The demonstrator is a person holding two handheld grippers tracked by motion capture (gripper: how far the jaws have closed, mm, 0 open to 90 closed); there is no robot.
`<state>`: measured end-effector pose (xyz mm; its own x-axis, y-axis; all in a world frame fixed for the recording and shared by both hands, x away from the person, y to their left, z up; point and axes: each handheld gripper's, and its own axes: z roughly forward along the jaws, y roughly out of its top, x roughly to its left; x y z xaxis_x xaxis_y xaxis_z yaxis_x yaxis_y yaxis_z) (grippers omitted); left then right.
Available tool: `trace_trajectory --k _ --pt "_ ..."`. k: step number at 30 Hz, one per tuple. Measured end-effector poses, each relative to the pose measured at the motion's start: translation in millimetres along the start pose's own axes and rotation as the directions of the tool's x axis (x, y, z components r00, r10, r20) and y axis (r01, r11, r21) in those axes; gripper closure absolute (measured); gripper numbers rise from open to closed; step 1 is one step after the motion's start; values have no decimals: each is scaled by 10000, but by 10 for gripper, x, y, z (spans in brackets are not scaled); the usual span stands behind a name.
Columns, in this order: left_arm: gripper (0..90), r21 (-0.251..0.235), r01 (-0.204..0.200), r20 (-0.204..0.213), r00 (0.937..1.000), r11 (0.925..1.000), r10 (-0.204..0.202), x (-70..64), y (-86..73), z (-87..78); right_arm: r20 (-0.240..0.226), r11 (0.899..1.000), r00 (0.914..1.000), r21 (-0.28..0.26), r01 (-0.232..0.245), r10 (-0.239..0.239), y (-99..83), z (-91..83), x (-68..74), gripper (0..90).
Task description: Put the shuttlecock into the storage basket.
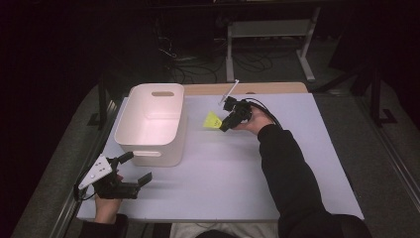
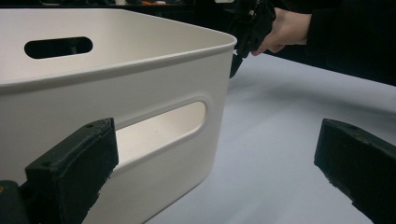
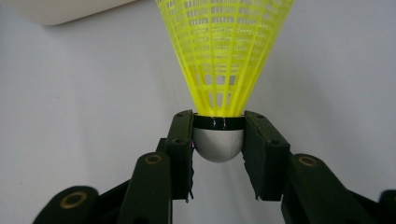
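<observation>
Pretty dark room overall. A pale lavender table (image 1: 277,163) fills the middle of the frame, grey carpet floor (image 1: 381,163) on both sides, and up top a white metal frame (image 1: 270,29) with tangled cables (image 1: 193,67) underneath.

High view: fixed above the near edge, facing forward and down on the whole table (image 1: 233,163). Left gripper view sits low at table level, close to the white bin (image 2: 140,79) (bin's in both) — right gripper view is closer still, looking down on the yellow shuttlecock (image 3: 224,56).
</observation>
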<state>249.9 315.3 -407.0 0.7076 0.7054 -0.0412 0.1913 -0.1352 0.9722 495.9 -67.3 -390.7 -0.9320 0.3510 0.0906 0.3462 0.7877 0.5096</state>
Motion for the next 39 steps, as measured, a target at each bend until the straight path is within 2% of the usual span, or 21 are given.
trace_trajectory --k 5,11,19,29,32,39 --pt "0 3 -8 3 10000 10000 8 0 0 0 26 9998 9999 -136 -108 108 2 -102 47 633" --pt "0 2 1 -4 10000 10000 -1 -1 0 0 -30 9975 9996 -644 -297 296 18 -251 83 634" --pt "0 2 7 0 10000 10000 -7 -1 -1 0 61 9965 9996 -790 -269 275 38 -379 140 634" --pt "0 10 11 -40 10000 10000 -10 0 0 -4 214 9959 9998 -909 5 15 81 -515 254 634" --pt "0 17 26 -42 10000 10000 -26 -2 -1 -3 318 9949 9994 -998 159 -128 112 -606 308 633" --pt "0 18 21 -40 10000 10000 -21 -3 -1 -3 440 9934 9988 -1119 262 -214 157 -712 346 634"
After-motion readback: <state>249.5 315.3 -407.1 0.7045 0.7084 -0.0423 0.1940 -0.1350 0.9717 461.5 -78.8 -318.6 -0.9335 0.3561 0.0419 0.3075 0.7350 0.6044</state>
